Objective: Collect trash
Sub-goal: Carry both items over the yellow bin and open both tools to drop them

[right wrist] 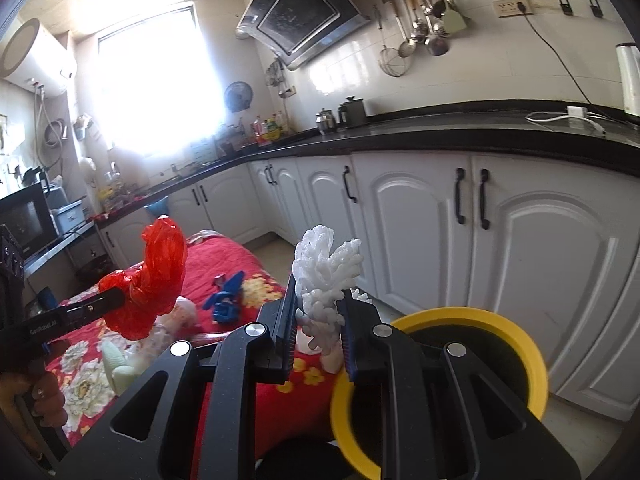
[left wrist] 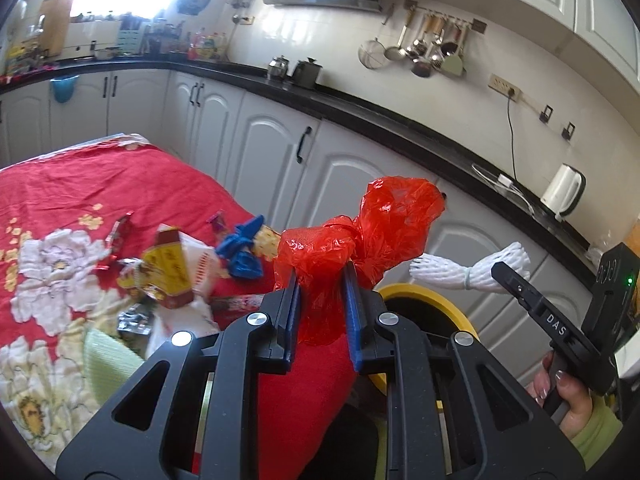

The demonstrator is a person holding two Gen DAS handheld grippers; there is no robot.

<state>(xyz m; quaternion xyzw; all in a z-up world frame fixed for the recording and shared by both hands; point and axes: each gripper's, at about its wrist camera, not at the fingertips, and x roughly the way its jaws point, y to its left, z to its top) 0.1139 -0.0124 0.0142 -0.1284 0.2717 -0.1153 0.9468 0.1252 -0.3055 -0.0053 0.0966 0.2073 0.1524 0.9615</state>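
Note:
My left gripper (left wrist: 322,280) is shut on a knotted red plastic bag (left wrist: 360,228), held up above the edge of the red flowered tablecloth (left wrist: 80,192). In the right wrist view the same red plastic bag (right wrist: 156,280) shows at the left, clamped in the left gripper (right wrist: 124,298). My right gripper (right wrist: 320,300) is shut on a white foam net sleeve (right wrist: 326,276), also seen in the left wrist view as the white foam sleeve (left wrist: 472,266) at the right gripper (left wrist: 498,270). A yellow-rimmed bin (right wrist: 480,320) stands just below and right of both grippers. More trash lies on the cloth: a blue plastic bag (left wrist: 242,250) and a yellow-red carton (left wrist: 170,272).
White cabinets (right wrist: 520,248) under a black counter (left wrist: 360,108) run close behind the bin. A white kettle (left wrist: 564,192) and a cable stand on the counter. Wrappers, foil and a pale green foam piece (left wrist: 108,360) lie on the table near its edge.

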